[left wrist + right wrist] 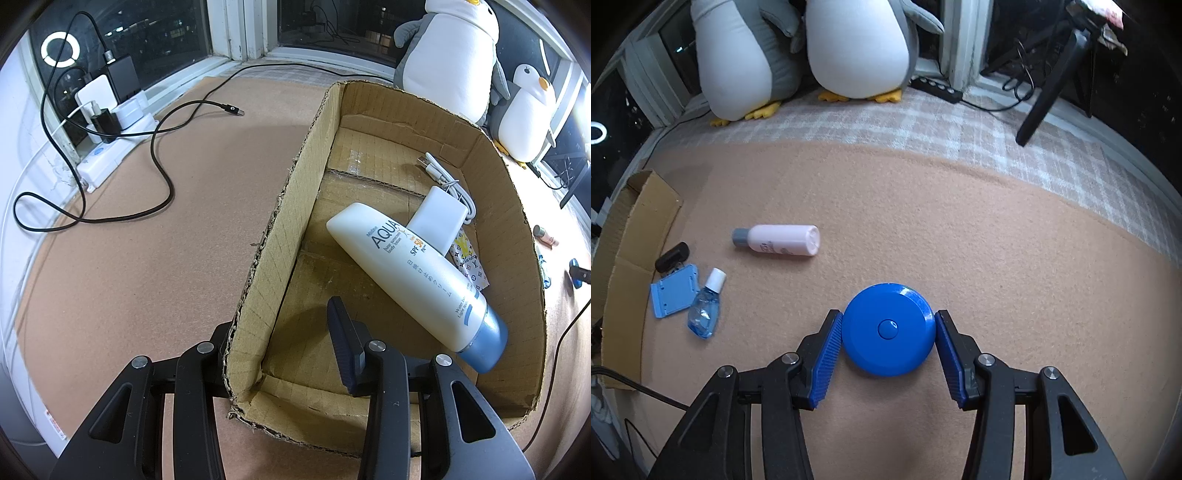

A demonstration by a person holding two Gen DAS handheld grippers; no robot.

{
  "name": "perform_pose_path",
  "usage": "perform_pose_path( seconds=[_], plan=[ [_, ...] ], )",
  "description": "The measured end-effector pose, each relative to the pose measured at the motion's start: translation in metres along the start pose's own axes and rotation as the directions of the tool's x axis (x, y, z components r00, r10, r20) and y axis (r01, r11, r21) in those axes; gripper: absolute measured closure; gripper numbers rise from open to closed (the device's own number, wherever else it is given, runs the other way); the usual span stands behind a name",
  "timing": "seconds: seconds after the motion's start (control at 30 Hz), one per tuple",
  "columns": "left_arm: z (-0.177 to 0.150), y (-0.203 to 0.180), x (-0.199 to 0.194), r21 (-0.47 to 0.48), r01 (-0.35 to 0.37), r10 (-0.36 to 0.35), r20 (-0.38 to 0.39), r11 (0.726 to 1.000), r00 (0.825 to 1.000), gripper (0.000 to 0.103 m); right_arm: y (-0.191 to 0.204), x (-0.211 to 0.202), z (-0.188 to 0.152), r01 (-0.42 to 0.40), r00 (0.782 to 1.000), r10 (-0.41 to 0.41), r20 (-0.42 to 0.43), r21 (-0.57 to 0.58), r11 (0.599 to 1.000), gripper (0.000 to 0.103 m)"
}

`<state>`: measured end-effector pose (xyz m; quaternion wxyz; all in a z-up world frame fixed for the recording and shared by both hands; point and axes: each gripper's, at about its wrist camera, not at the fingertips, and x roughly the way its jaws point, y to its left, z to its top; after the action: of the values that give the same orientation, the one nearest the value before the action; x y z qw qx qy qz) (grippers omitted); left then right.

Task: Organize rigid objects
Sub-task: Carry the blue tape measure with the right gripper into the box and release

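- The left hand-held gripper (280, 332) is clamped on the cardboard box (284, 206) wall
- The right hand-held gripper (888, 332) has its pads touching both sides of the blue round disc (888, 328) lying on the tan surface (997, 258)

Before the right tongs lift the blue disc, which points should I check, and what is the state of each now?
1. Blue disc centred between right tongs: ok.
2. Both pads pressing on the disc: cannot tell; they stand at its edges.
3. Nothing else between the pads: ok.
4. Left tongs clamped on the box wall: ok.
5. Free floor in the box beside the tube: ok.
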<state>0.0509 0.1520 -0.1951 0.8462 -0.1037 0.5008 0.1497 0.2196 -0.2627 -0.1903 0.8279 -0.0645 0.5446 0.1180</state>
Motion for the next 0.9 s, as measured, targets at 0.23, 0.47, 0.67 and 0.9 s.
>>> perform_pose_path(
  seconds=[0.23,0.47,0.67,0.9],
  plan=[
    [0.000,0.000,0.000,0.000,0.000,0.000,0.000,1.000,1.000,0.064,0.039,-0.031,0.013,-0.004,0.996,0.011,0.086,-0.085,0.996,0.057],
    [0.000,0.000,0.000,-0.001,0.001,-0.001,0.001,1.000,1.000,0.064,0.093,-0.058,0.025,-0.061,0.984,0.090,0.151,-0.182,0.981,0.057],
    [0.000,0.000,0.000,-0.001,0.000,0.000,0.001,1.000,1.000,0.064,0.142,-0.071,0.031,-0.124,0.970,0.173,0.170,-0.265,0.956,0.057],
    [0.000,-0.001,-0.001,-0.001,0.000,0.000,0.001,1.000,1.000,0.064,0.191,-0.073,0.038,-0.181,0.955,0.246,0.168,-0.329,0.927,0.057]
  ],
)
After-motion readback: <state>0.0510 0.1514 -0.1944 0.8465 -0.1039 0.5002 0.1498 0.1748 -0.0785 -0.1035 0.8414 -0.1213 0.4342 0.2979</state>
